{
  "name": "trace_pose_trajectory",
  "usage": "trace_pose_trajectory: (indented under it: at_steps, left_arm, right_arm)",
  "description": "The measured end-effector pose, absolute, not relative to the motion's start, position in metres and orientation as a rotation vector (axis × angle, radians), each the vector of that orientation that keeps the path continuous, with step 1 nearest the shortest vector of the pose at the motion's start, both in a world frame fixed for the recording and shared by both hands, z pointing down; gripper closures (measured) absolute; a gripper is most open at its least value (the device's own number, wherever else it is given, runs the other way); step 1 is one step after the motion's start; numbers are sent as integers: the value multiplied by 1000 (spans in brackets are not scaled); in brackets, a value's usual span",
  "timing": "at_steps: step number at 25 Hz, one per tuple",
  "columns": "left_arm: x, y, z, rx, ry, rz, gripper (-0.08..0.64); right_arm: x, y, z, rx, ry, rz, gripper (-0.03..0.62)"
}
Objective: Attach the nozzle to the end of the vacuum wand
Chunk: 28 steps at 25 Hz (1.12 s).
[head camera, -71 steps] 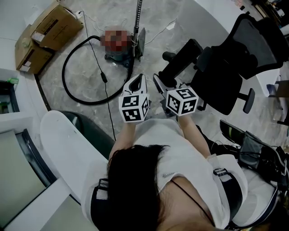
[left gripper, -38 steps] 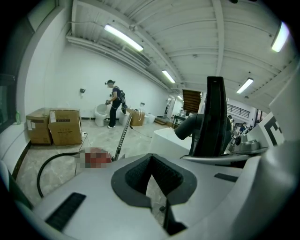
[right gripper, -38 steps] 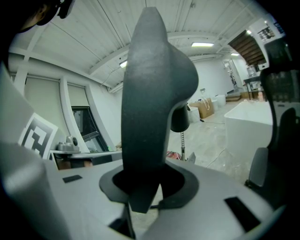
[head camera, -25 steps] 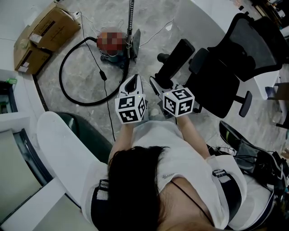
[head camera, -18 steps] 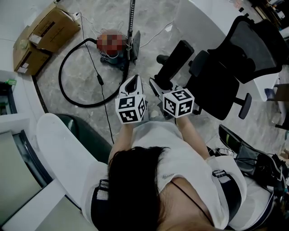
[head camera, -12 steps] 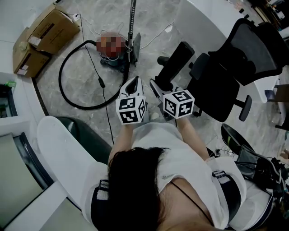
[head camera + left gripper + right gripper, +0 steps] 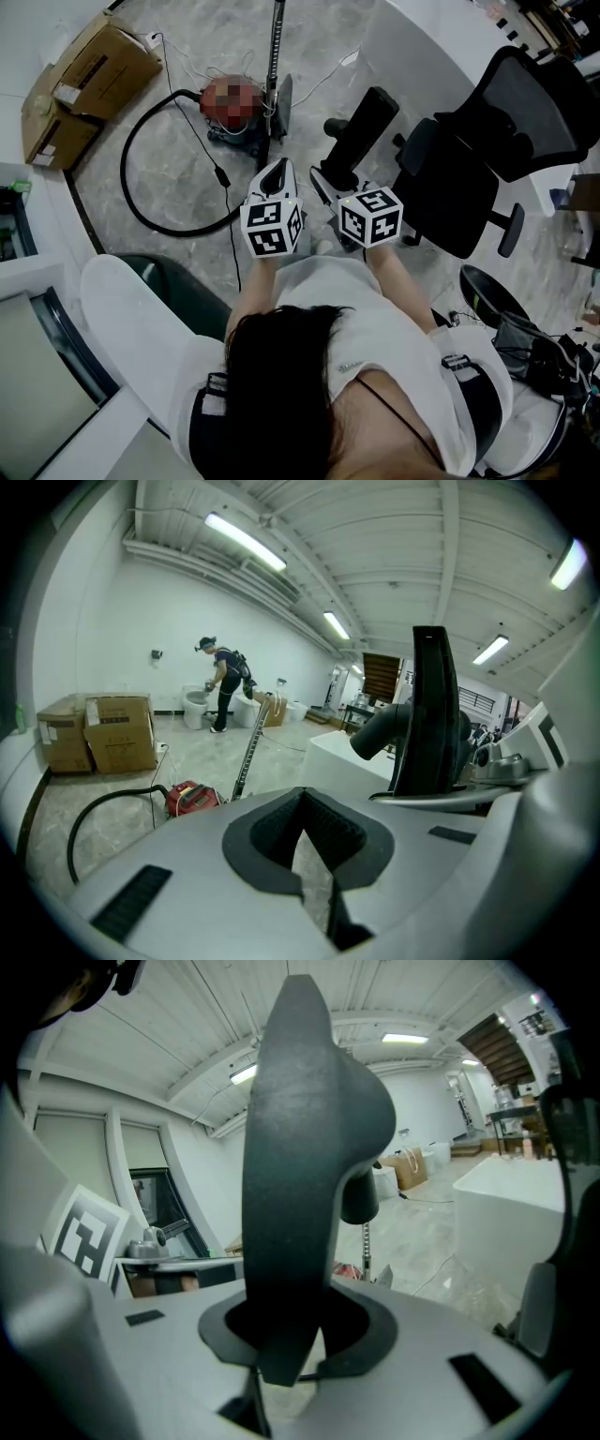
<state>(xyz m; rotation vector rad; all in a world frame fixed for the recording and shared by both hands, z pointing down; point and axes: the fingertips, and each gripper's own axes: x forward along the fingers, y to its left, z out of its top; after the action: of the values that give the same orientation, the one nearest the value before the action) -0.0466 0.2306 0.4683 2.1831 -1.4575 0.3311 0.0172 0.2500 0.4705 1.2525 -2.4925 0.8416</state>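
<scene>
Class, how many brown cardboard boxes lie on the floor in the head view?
2. The upper brown cardboard box lies at top left; the lower brown cardboard box sits beside it, nearer the left edge. More may be out of frame.

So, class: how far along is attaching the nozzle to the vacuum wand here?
Done: the black plastic nozzle is picked up. In hand: the right gripper clamps it; the left gripper is shut, empty. Left: fitting it onto the silvery metal wand, standing apart by the red vacuum canister.

Both forearms reach forward side by side, left gripper closed empty (right gripper clamps the nozzle).
</scene>
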Motion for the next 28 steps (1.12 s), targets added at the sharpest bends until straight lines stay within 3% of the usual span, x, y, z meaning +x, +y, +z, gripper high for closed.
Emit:
trace_pose_trajectory:
  at_steps: [28]
  left_arm:
    - [-72, 113, 480, 2242, -1374, 345, 558]
  right_arm:
    - [-11, 141, 483, 1328, -2417, 895, 485]
